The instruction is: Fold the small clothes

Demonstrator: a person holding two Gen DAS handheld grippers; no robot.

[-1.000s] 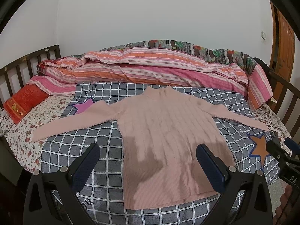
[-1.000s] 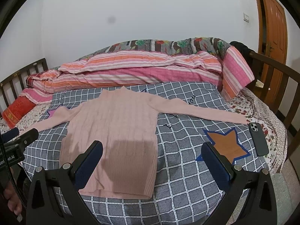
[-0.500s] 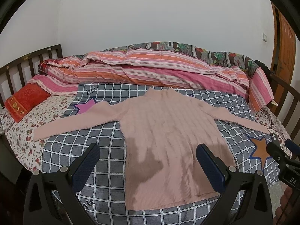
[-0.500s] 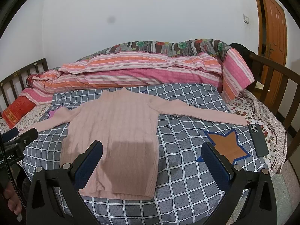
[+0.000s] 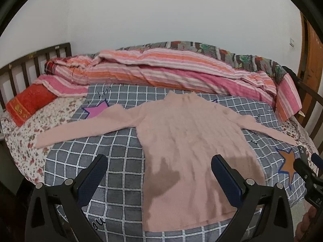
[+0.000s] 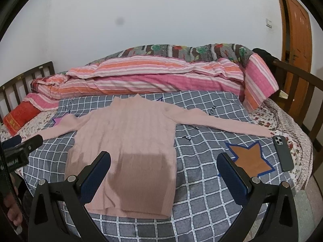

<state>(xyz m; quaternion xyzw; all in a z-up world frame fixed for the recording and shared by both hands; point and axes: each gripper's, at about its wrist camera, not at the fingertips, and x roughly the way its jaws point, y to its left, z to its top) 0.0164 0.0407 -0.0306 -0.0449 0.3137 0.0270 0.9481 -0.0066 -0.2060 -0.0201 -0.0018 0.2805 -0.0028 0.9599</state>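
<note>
A pink ribbed sweater (image 5: 189, 141) lies flat and face up on a grey checked blanket (image 5: 113, 161), both sleeves spread out sideways. It also shows in the right wrist view (image 6: 129, 141). My left gripper (image 5: 159, 163) is open and empty, held above the sweater's lower left part. My right gripper (image 6: 164, 161) is open and empty, above the sweater's lower right edge. Each gripper shows at the edge of the other's view.
A striped pink and orange quilt (image 5: 161, 68) is piled along the far side. A red pillow (image 5: 28, 102) lies at the left. A dark phone (image 6: 282, 153) lies near the right sleeve end. Wooden bed rails (image 6: 298, 84) stand at both ends.
Both views have tilted slightly, so the bed sits a little lower in frame. The sweater has not moved and both grippers stay open.
</note>
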